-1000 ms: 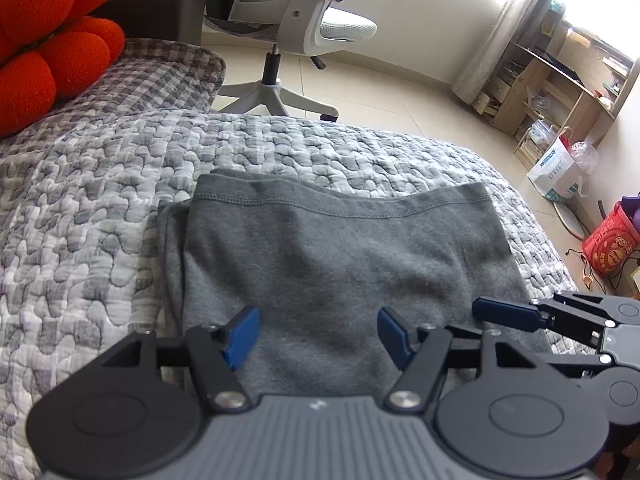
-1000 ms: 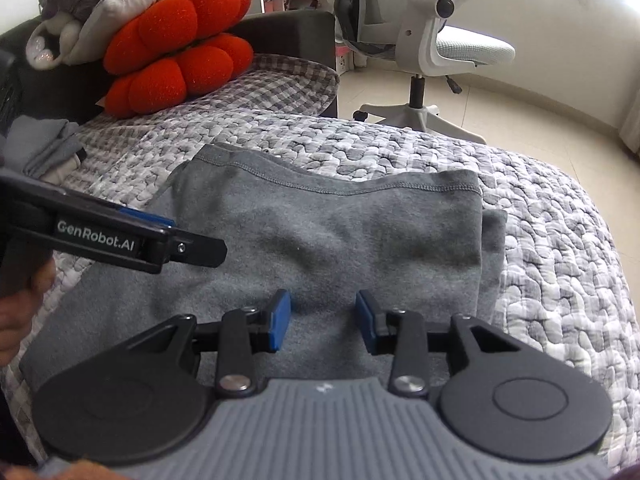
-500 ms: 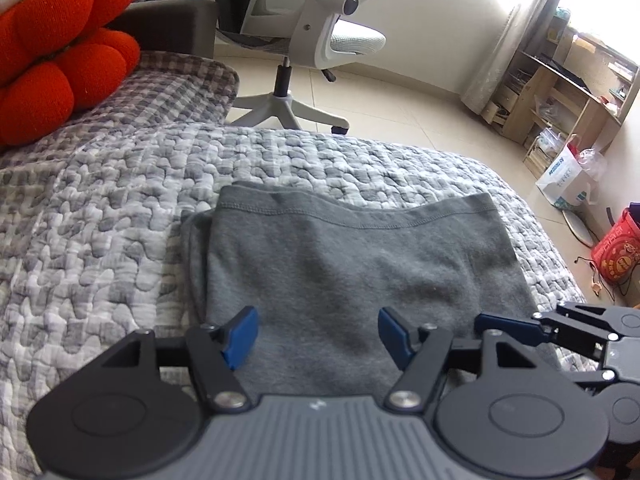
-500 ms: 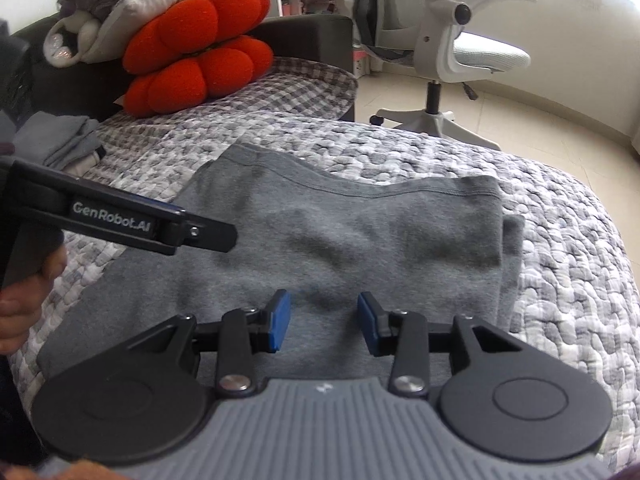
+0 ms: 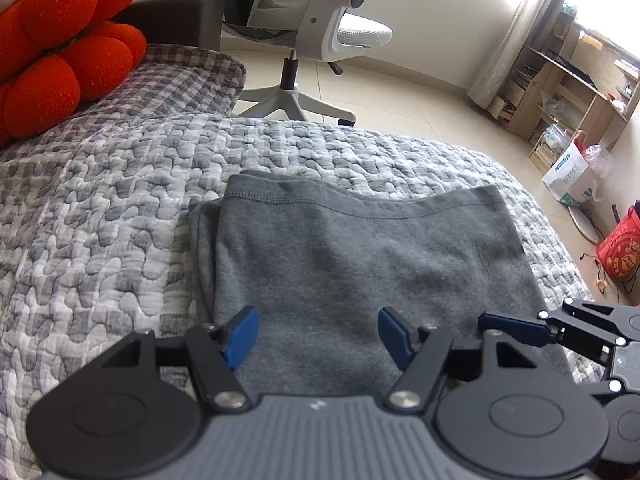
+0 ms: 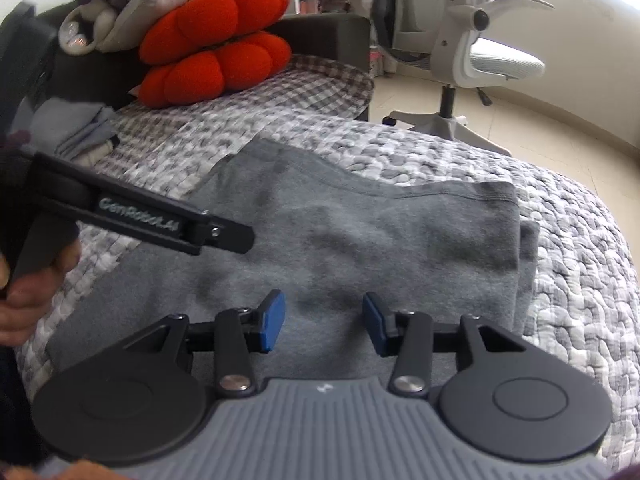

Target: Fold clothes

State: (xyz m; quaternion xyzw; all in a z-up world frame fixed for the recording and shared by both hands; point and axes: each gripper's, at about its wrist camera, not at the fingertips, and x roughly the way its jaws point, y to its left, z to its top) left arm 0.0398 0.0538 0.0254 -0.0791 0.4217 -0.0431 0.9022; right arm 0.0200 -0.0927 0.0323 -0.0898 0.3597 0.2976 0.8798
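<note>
We see the left tongs (image 5: 316, 334) spread wide, their blue pads well apart and holding nothing, poised above the near part of the gray garment (image 5: 360, 264). The right tongs (image 6: 324, 326) are likewise parted and empty, over the same cloth's near edge. In the left view the right tongs (image 5: 516, 326) come in from the right, low over the garment's near right corner. In the right view the left tongs' arm, marked GenRobot.AI, crosses from the left above the cloth, and the left hand (image 6: 36, 292) grips its handle.

The garment lies folded and fairly flat on the bed (image 5: 100, 208), its stitched hem at the far side and a second layer peeking out along one side edge. The bed's gray quilted cover surrounds it on every visible side.

Farther off, a red flower-shaped cushion (image 6: 216, 44) rests at the head of the bed, and a white office chair (image 5: 320, 12) stands on the tiled floor beyond.
</note>
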